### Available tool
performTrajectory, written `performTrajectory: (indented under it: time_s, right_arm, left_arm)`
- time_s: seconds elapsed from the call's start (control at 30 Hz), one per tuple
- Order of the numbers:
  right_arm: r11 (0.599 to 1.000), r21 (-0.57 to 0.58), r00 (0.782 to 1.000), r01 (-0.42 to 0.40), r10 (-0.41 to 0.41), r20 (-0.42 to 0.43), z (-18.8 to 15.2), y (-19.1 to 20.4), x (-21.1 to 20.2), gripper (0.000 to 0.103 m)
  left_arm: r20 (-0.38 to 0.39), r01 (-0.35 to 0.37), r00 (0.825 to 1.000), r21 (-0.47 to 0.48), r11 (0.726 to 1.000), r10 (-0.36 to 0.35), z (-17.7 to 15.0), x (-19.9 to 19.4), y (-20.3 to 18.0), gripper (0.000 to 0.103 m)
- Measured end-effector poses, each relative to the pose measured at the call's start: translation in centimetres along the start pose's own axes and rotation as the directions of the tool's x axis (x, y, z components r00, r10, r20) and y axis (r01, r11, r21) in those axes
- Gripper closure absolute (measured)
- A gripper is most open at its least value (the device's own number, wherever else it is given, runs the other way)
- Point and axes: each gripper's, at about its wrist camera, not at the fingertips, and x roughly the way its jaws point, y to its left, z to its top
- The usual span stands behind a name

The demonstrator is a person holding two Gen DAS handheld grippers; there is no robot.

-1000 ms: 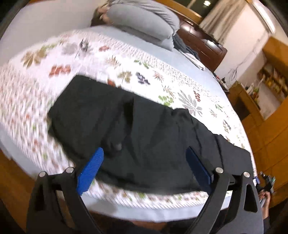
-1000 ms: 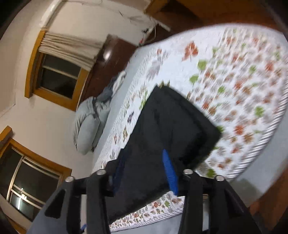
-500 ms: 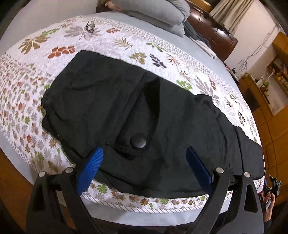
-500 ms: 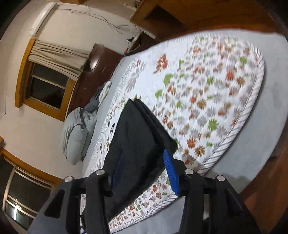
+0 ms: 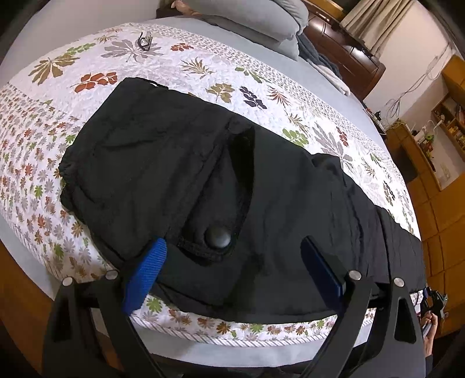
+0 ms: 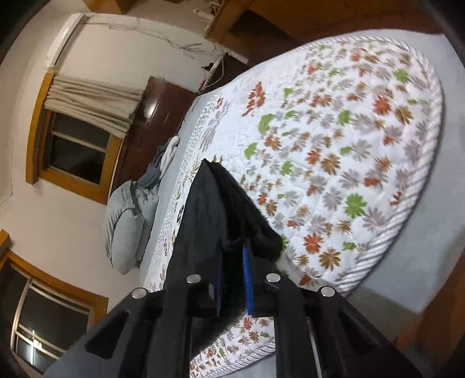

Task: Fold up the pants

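Observation:
Black pants [image 5: 232, 186] lie flat along the floral bedspread [image 5: 180, 55], waist at the left, legs running right. A pocket flap with a round button [image 5: 217, 237] faces up near the front edge. My left gripper [image 5: 229, 261] is open, its blue pads just above the near edge of the pants around the pocket. In the right wrist view my right gripper [image 6: 234, 279] is shut on the leg end of the pants [image 6: 215, 209], with the cloth pinched between its blue pads.
Grey pillows [image 5: 255, 14] and a dark wooden headboard [image 5: 345, 55] are at the far side. Glasses [image 5: 144, 39] lie on the bedspread far left. Wooden shelving [image 5: 447, 116] stands at the right. The bed's front edge [image 5: 232, 340] drops to a wood floor.
My left gripper moved closer over the waist and pocket. My right gripper narrowed from open and closed on the leg end.

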Motion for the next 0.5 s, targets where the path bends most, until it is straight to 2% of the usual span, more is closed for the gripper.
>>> performTrajectory:
  time_s: [0.03,0.1,0.13,0.2,0.33,0.43,0.5]
  right_arm:
    - [1.000,-0.011,1.000,0.009,-0.009,-0.008,0.0,-0.1,0.1,0.086]
    - [1.000,0.019,1.000,-0.010,0.010,-0.013,0.0,-0.5,-0.2,0.059]
    - [0.997,0.062,0.999,-0.038,0.038,0.010,0.1,-0.8,-0.9,0.038]
    - [0.998,0.067,0.999,-0.019,0.015,0.050,0.0,-1.0,-2.2,0.035]
    - [0.998,0.055,0.999,-0.042,0.043,-0.007,-0.4,-1.4,-1.6,0.035]
    - [0.994,0.064,0.995,-0.093,0.094,-0.017,-0.6,-1.5,-0.7,0.035]
    - [0.992,0.076,0.995,-0.097,0.100,-0.030,-0.8,-1.6,0.3,0.035]
  left_arm:
    - [-0.002,0.005,1.000,-0.004,1.000,-0.005,0.1,0.1,0.1,0.010]
    - [-0.003,0.009,1.000,-0.012,1.000,-0.009,0.1,0.0,0.2,0.010]
    - [0.000,0.016,1.000,-0.019,1.000,-0.016,0.1,-0.1,0.4,0.010]
    - [0.003,0.017,1.000,-0.025,1.000,-0.017,0.1,-0.2,0.6,0.010]
    - [0.006,0.026,1.000,-0.046,0.999,-0.026,0.0,-0.1,1.2,0.010]
    - [0.010,0.032,0.999,-0.053,0.998,-0.032,0.1,-0.2,1.3,0.010]
    - [0.009,0.043,0.999,-0.055,0.998,-0.043,0.1,-0.2,1.2,0.010]
